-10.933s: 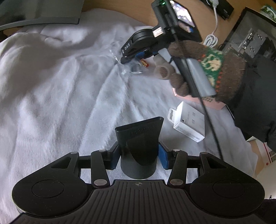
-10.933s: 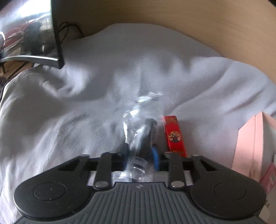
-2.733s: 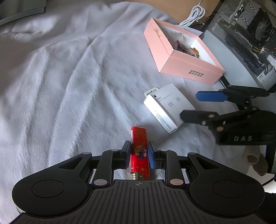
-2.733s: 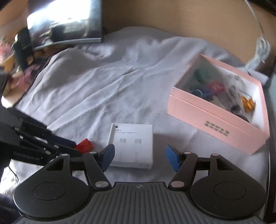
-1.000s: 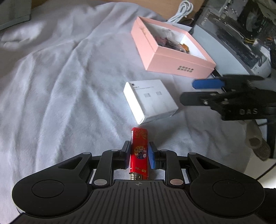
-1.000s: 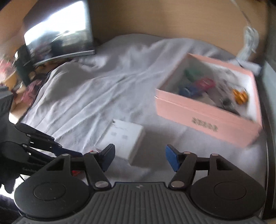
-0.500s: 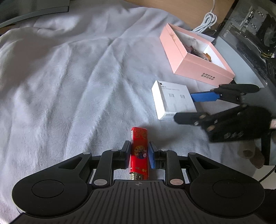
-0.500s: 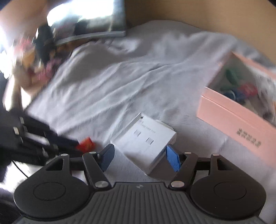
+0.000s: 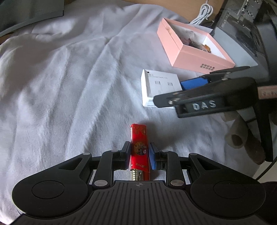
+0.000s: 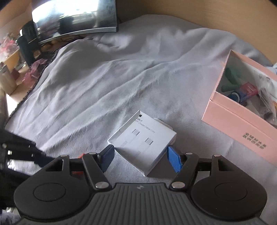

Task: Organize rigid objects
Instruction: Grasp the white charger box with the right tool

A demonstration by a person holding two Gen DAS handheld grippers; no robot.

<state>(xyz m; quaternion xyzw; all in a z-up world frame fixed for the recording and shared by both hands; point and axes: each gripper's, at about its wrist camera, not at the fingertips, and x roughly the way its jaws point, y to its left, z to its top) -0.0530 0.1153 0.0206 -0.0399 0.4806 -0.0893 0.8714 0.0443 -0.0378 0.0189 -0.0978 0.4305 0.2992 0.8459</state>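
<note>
A red lighter point(image 9: 139, 147) sticks out forward between the pads of my left gripper point(image 9: 139, 149), which is shut on it above the white cloth point(image 9: 69, 86). A flat white cable box point(image 10: 143, 140) lies on the cloth between the fingers of my right gripper point(image 10: 140, 153). Its jaws are opening and the pads stand clear of the box sides. In the left wrist view the right gripper point(image 9: 180, 91) reaches in from the right over the white cable box point(image 9: 159, 86). An open pink box point(image 10: 233, 117) holding several small items sits to the right.
The pink box point(image 9: 193, 57) is beyond the white one in the left wrist view, with a coiled white cable point(image 9: 202, 15) and a computer case point(image 9: 242, 26) behind it. A curved monitor point(image 10: 74, 17) stands at the cloth's far edge, with clutter on the left.
My right gripper has moved in low over the white cable box, which now lies between its fingers, and its jaws have widened a little. The left gripper still holds the red lighter.
</note>
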